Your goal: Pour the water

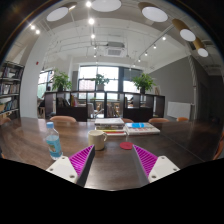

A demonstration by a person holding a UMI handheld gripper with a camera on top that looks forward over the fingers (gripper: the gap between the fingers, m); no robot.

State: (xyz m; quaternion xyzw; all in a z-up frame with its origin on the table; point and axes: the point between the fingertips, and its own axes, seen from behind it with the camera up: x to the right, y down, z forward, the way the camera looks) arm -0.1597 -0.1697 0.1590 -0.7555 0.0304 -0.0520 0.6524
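A clear water bottle [53,141] with a blue label stands on the dark wooden table [110,168], to the left of and beyond my left finger. A white cup [98,140] stands just ahead of the fingers, close to the left one. My gripper [113,162] is open and empty, its magenta pads [145,160] spread wide over bare table. Nothing stands between the fingers.
A small red coaster [125,145] lies ahead, right of the cup. Papers or books [108,126] lie further back on the table. Chairs [64,120] line the far side. Plants and windows stand behind.
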